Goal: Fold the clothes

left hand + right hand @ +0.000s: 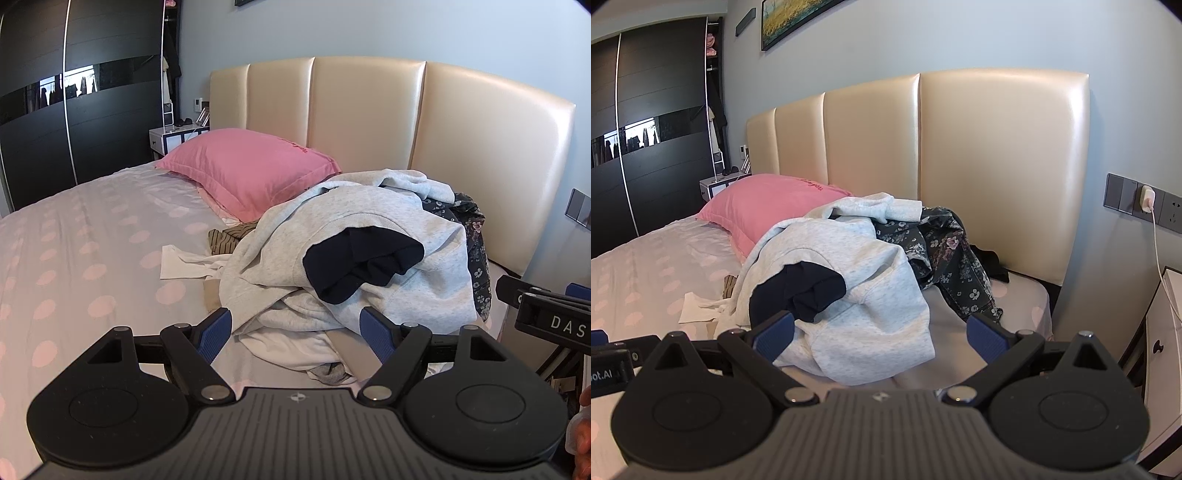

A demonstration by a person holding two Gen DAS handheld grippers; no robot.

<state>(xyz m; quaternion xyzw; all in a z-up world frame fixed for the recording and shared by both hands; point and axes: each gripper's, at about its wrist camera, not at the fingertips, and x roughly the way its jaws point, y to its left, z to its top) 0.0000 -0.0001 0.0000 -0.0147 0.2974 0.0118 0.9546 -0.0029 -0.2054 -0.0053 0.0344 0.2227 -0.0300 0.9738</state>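
A: Which writing can you read from where you hold the tongs?

B: Your right tongs (543, 314) carry white letters "DAS" at the edge of the left view. In the right view, the body of your left tongs (605, 369) shows "ot.AI". The pink pillow (251, 166) has dark pink stitched script near its top edge, too small to read.

A: And the tongs themselves?

B: Your left tongs (295, 332) are spread wide, blue pads apart, holding nothing. Your right tongs (882, 332) stand the same way, open and empty, just short of the pile.

A: Where are the clothes?

B: Heaped on the bed (74, 240) near the headboard (369, 110), right of the pillow. A grey sweatshirt (849, 266) lies on top, a navy garment (798, 291) poking from it. A dark floral piece (945, 254) sits behind, toward the headboard. At the left of the pile lie a white cloth (184, 264) and a striped olive piece (229, 238), with more white fabric (291, 347) under the front.

A: Anything on the wall?

B: A white charger (1146, 198) is plugged into the grey socket panel (1171, 218).
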